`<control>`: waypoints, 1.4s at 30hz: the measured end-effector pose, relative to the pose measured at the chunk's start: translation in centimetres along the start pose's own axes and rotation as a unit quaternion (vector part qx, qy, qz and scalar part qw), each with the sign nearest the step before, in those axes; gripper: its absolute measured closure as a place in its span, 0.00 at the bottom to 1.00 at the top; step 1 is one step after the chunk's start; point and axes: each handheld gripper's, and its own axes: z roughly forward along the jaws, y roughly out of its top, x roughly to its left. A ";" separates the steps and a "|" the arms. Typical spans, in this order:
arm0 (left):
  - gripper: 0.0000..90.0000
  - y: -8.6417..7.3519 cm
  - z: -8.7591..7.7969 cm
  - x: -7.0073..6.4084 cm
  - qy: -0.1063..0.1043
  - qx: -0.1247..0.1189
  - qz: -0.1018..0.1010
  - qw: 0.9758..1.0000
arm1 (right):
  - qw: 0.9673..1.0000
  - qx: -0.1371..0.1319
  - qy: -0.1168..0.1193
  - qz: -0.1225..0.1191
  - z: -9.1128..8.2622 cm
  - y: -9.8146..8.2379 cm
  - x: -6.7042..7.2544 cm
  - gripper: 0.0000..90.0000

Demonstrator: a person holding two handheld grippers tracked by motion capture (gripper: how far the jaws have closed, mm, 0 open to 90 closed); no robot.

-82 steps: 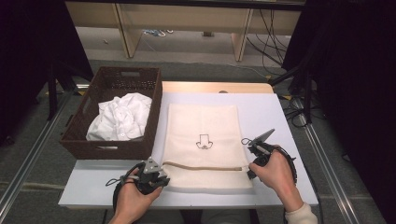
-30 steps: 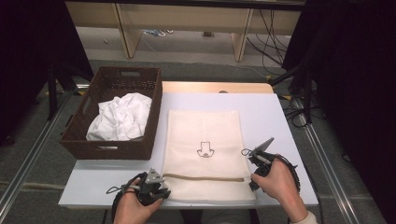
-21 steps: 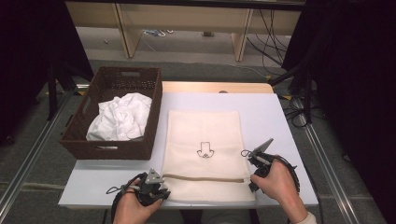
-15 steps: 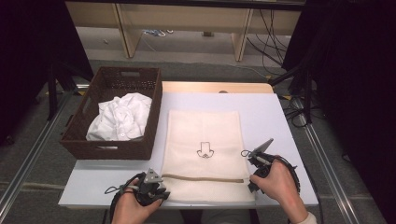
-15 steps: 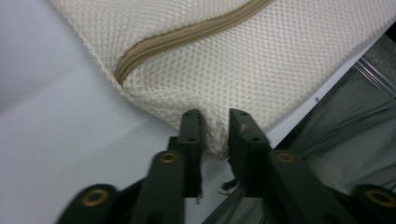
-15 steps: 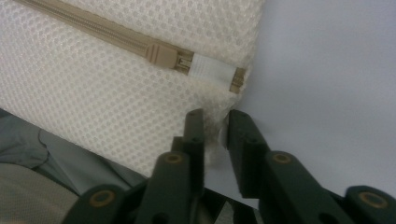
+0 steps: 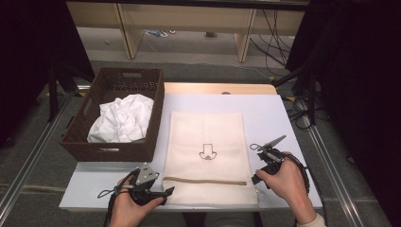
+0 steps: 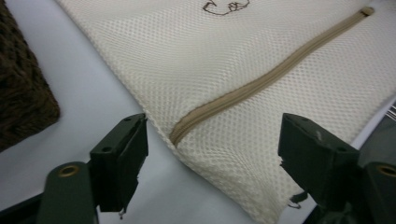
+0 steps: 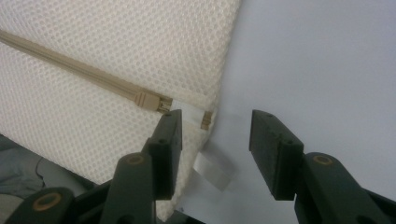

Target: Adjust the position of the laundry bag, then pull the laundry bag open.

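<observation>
A cream mesh laundry bag (image 7: 208,137) lies flat on the white table (image 7: 272,113), its tan zipper (image 7: 204,180) running across near the front edge. My left gripper (image 7: 165,191) sits at the bag's near left corner. In the left gripper view its jaws (image 8: 210,154) have just been opening and stand wide, with the zipper's (image 8: 261,81) end and the bag's edge between them, untouched. My right gripper (image 7: 256,178) is at the bag's near right edge. Its jaws (image 9: 215,135) have just been opening too, around the zipper slider (image 9: 145,100) end and a white label (image 9: 212,165), not pressing.
A brown wicker basket (image 7: 113,151) with a crumpled white cloth (image 7: 123,118) stands on the table's left, close to the bag's left side and to my left gripper. Bare table lies right of the bag. The front table edge is just behind both hands.
Since the earliest frame both hands have drawn back toward the near edge and the bag has slid nearer with them. Over the last second the hands have stayed put.
</observation>
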 end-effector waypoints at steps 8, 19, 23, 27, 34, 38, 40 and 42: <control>0.21 -0.3 0.1 0.2 0.011 -0.009 -0.004 1.000 | 0.999 -0.025 -0.006 -0.019 0.0 0.2 -0.8 0.60; 0.22 -0.1 0.4 0.2 0.016 -0.011 -0.006 1.000 | 1.000 -0.022 -0.005 -0.011 -0.1 0.1 -1.0 0.61; 0.21 0.2 0.4 0.2 0.015 -0.013 -0.002 1.000 | 1.000 -0.019 -0.004 -0.019 -0.2 0.3 -0.9 0.61; 0.21 0.1 0.5 -0.2 0.009 -0.016 -0.008 1.000 | 1.000 -0.002 0.000 0.001 -0.1 0.5 -0.7 0.61; 0.20 0.1 0.6 0.1 0.012 -0.013 -0.008 1.000 | 0.999 0.023 -0.001 0.036 0.2 1.5 -1.0 0.61; 0.20 0.1 0.7 0.0 0.008 -0.019 -0.015 1.000 | 1.000 0.025 0.001 0.014 0.8 2.2 -1.2 0.63; 0.20 0.1 0.6 0.1 0.005 -0.014 -0.011 1.000 | 0.998 0.045 0.006 0.039 0.9 2.4 -0.7 0.64; 0.21 0.1 0.7 0.0 0.004 -0.019 -0.016 1.000 | 0.999 0.033 0.010 0.002 1.6 2.6 -1.1 0.66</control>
